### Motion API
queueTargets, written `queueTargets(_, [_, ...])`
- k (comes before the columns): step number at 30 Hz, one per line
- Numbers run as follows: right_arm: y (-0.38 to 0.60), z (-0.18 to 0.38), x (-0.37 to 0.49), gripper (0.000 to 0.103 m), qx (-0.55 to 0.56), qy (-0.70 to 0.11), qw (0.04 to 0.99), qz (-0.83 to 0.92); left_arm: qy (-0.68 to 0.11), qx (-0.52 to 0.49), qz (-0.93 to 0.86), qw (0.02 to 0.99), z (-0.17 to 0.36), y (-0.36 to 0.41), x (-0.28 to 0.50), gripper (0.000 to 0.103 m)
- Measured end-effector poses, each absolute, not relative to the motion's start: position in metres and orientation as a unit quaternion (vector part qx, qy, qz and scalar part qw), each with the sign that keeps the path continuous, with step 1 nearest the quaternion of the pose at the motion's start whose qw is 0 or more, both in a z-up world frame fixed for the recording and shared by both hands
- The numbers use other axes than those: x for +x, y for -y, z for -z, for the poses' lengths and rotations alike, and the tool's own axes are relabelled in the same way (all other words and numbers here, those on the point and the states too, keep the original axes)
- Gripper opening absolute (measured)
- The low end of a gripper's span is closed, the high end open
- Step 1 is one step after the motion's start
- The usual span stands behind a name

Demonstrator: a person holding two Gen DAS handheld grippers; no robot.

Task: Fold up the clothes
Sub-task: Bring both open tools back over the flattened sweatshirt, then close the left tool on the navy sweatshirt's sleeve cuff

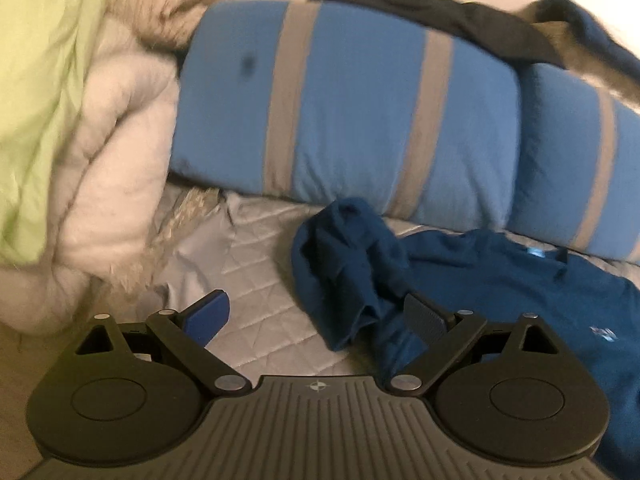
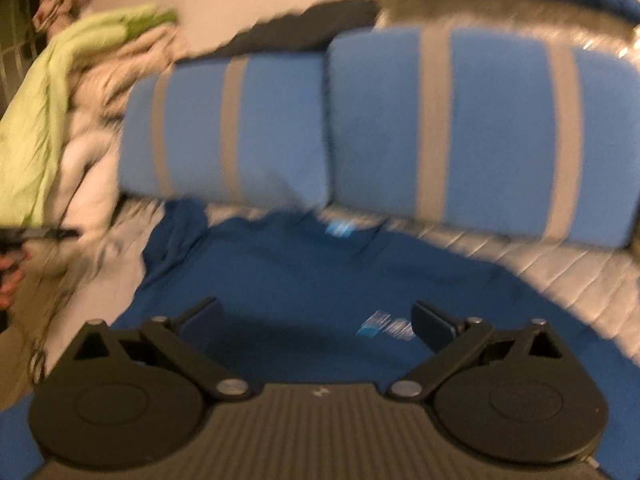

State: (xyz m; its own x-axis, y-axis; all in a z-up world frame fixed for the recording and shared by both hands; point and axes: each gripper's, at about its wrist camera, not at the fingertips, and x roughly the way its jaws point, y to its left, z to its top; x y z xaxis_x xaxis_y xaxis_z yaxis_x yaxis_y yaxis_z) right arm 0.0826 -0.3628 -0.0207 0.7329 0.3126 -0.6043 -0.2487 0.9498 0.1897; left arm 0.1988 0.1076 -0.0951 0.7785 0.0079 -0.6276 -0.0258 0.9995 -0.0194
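Left wrist view shows the left gripper spread wide beside the crumpled sleeve of the navy T-shirt, lying chest-up on the quilted bed for folding, while the right gripper hovers spread, empty, above its chest.

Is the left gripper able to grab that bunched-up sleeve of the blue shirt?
Probably yes. The left gripper is open, and the bunched sleeve of the dark blue T-shirt lies just ahead with nothing between.

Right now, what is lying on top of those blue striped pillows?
A black garment is draped along the top of the blue striped pillows, with grey fur trim beside it. Whatever lies behind the pillows is hidden.
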Motion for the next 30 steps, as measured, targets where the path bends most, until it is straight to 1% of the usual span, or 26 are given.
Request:
queueTargets(8, [0.321, 0.080, 0.079, 0.103, 0.103, -0.351, 0.915, -0.170, -0.332, -0.073, 0.005, 0.940, 0.141, -0.115, 0.241, 0.095])
queueTargets(14, [0.315, 0.121, 0.082, 0.103, 0.171, -0.370, 0.894, -0.186, -0.323, -0.105, 0.015, 0.940, 0.169, -0.113, 0.269, 0.091])
queueTargets(15, [0.317, 0.126, 0.083, 0.103, 0.184, -0.375, 0.889, -0.186, -0.322, -0.108, 0.015, 0.940, 0.173, -0.112, 0.272, 0.087])
queueTargets(17, [0.322, 0.129, 0.086, 0.103, 0.207, -0.378, 0.882, -0.189, -0.328, -0.111, 0.022, 0.938, 0.181, -0.110, 0.281, 0.066])
queueTargets(18, [0.324, 0.130, 0.087, 0.103, 0.214, -0.376, 0.881, -0.189, -0.337, -0.112, 0.028, 0.934, 0.185, -0.108, 0.285, 0.052])
queueTargets(19, [0.326, 0.131, 0.088, 0.103, 0.221, -0.375, 0.880, -0.189, -0.344, -0.113, 0.034, 0.932, 0.188, -0.107, 0.288, 0.046])
queueTargets(20, [0.327, 0.132, 0.089, 0.103, 0.225, -0.377, 0.879, -0.186, -0.349, -0.113, 0.038, 0.930, 0.192, -0.105, 0.290, 0.042])
queueTargets(22, [0.329, 0.134, 0.090, 0.103, 0.231, -0.380, 0.877, -0.181, -0.358, -0.115, 0.045, 0.926, 0.196, -0.104, 0.293, 0.023])
queueTargets(25, [0.332, 0.134, 0.090, 0.103, 0.239, -0.376, 0.877, -0.181, -0.359, -0.117, 0.046, 0.925, 0.192, -0.105, 0.289, 0.009])
queueTargets(30, [0.334, 0.134, 0.091, 0.103, 0.246, -0.376, 0.874, -0.184, -0.349, -0.099, 0.042, 0.931, 0.173, -0.115, 0.276, 0.008])
